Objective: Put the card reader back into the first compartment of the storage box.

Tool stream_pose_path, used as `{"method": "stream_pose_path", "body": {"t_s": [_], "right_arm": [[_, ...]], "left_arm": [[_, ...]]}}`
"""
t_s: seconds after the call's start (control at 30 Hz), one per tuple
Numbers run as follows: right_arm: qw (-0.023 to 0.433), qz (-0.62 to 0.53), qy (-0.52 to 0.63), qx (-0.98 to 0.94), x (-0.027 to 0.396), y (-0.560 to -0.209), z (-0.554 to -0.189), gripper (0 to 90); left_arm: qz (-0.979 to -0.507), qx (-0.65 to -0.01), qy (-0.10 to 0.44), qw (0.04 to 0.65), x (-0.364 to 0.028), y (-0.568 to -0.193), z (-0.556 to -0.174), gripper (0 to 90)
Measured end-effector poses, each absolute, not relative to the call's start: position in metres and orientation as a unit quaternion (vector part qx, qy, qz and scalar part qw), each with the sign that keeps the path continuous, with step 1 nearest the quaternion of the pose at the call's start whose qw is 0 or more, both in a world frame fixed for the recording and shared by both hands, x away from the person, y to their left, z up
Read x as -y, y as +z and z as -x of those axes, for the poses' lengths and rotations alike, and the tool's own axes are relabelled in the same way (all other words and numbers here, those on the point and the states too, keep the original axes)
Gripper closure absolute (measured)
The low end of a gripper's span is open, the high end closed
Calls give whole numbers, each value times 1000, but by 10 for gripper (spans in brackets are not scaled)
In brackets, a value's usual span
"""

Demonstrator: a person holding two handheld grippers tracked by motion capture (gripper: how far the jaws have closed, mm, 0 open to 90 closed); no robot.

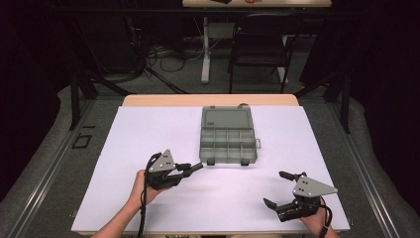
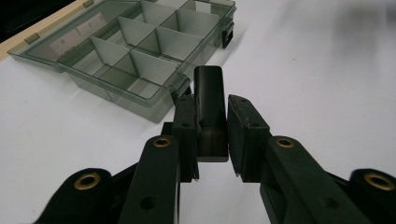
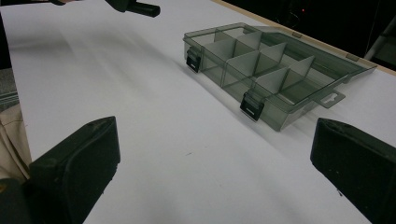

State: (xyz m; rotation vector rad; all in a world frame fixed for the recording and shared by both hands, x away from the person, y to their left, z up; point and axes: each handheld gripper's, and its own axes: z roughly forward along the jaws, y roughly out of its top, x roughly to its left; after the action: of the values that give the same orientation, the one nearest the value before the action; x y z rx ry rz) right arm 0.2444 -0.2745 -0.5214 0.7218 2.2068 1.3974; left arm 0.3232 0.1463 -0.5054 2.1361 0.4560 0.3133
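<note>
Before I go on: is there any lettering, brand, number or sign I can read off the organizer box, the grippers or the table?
None can be read.
Organizer box: the open lid shows a pale strip in the left gripper view, too blurred to tell whether it bears print.
Black block held in the left gripper: plain, no marking.
Right gripper and white table top: no lettering visible.

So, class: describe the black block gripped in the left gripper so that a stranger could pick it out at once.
Start at the white table and find the smoky clear organiser box lying open at its middle. Near the box's front left corner, the left gripper is shut on the black block. It is a small solid black piece, while the box's compartments look empty.
</note>
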Motion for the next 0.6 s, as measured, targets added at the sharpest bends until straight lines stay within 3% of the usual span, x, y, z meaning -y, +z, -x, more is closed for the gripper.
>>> {"method": "stream_pose_path", "body": {"t_s": [0.6], "right_arm": [[214,-261,504,-795,274,-522,-245,11]], "left_arm": [[-859,-186,134,458,-140,-497,-337,743]]}}
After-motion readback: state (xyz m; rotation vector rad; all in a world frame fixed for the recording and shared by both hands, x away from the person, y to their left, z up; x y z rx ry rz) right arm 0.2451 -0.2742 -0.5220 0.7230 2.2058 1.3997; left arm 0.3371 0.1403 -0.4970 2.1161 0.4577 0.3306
